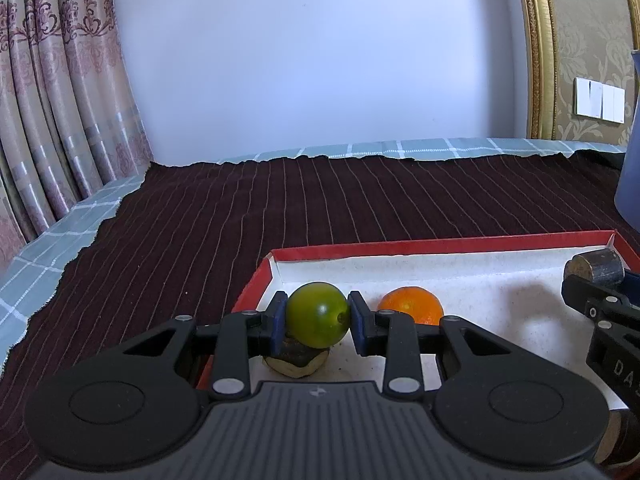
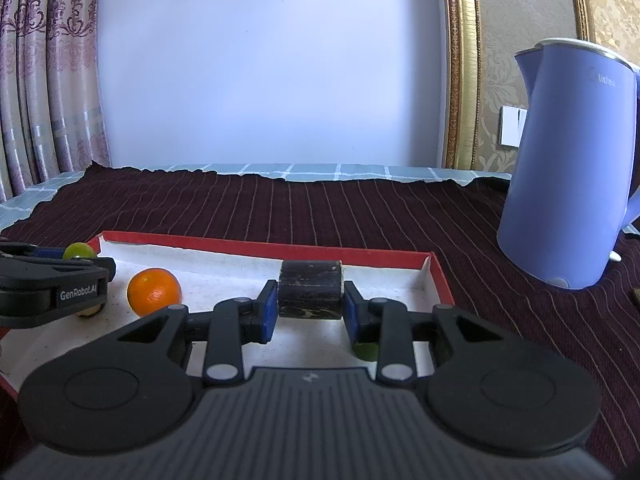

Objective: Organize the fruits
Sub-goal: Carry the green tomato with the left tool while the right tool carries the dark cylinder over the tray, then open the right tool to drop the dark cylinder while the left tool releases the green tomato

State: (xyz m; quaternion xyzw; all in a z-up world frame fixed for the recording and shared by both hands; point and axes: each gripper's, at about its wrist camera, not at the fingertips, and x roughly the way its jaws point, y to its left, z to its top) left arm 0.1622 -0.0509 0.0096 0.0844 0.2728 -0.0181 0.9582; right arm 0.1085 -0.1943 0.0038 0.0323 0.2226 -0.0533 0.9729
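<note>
Over the red-rimmed tray (image 1: 460, 245), near its left wall, the left gripper (image 1: 317, 316) clamps a green fruit (image 1: 317, 315) above a dark lump (image 1: 298, 360). An orange (image 1: 411, 305) lies just right of it. Toward the tray's right wall, the right gripper (image 2: 310, 307) pinches a dark cylinder (image 2: 310, 294). A blue kettle (image 2: 568, 168) stands beyond the tray's right edge.

Left gripper (image 1: 317, 316) tilts slightly downward, pads clamped on a round green fruit (image 1: 317, 314). Right gripper (image 2: 310, 300) angles likewise, apparently gripping a dark cylinder (image 2: 310, 294).
</note>
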